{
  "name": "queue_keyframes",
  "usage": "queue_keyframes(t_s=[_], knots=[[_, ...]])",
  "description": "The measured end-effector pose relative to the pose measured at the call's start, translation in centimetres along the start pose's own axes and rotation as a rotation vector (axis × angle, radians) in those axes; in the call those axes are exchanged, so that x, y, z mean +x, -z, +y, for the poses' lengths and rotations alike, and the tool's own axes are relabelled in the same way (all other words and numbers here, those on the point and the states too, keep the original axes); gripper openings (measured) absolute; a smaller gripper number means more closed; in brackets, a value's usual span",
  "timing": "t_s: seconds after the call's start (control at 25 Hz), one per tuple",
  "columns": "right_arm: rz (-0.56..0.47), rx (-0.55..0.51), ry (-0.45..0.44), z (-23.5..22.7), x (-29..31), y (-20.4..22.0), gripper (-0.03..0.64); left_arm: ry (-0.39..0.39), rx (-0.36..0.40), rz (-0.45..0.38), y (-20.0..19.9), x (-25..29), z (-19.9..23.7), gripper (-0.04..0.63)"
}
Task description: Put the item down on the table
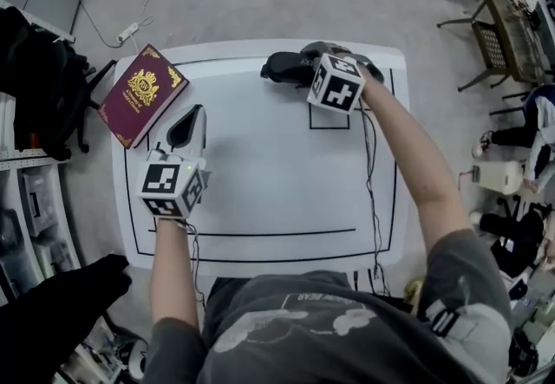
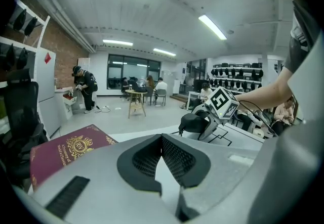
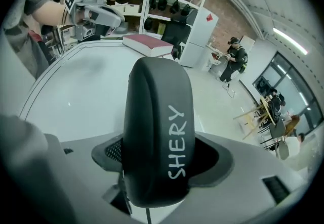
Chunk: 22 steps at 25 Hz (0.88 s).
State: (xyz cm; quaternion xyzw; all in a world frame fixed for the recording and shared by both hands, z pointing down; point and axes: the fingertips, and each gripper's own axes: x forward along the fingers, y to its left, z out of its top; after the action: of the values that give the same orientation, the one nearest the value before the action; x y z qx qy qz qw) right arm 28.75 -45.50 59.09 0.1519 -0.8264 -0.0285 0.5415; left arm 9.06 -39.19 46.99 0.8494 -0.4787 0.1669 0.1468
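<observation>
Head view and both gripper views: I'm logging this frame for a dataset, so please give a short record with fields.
right hand-held gripper: shut on black case marked SHERY, at far edge of table
left hand-held gripper: shut, nothing between its jaws
maroon book: on far left corner of table
table: white, black lines
task state: black case not released

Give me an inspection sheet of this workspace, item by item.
Surface: white table with black lines, mostly bare.
Job's things: black case marked SHERY, held at the table's far edge.
Clutter: maroon book at the far left corner.
Tools: right tool clamped on the case; left tool has its jaw tips together, nothing between.
Cables: thin cable trails from the right tool over the table; power strip on the floor.
Surroundings: people, chairs and shelves around.
</observation>
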Motion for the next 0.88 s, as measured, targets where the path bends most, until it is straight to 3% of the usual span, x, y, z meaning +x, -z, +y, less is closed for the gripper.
queue_keyframes(t_s=[0.24, 0.48, 0.88], knots=[[0.038, 0.045, -0.084, -0.8, 0.5, 0.3, 0.341, -0.002, -0.006, 0.029, 1.4, 1.1, -0.3, 0.002], [0.081, 0.039, -0.114, -1.5, 0.5, 0.7, 0.351, 0.0, -0.019, 0.044, 2.3, 1.5, -0.7, 0.002], [-0.015, 0.081, -0.11, -1.2, 0.1, 0.2, 0.371, -0.005, -0.036, 0.035, 2.7, 1.0, -0.6, 0.002]])
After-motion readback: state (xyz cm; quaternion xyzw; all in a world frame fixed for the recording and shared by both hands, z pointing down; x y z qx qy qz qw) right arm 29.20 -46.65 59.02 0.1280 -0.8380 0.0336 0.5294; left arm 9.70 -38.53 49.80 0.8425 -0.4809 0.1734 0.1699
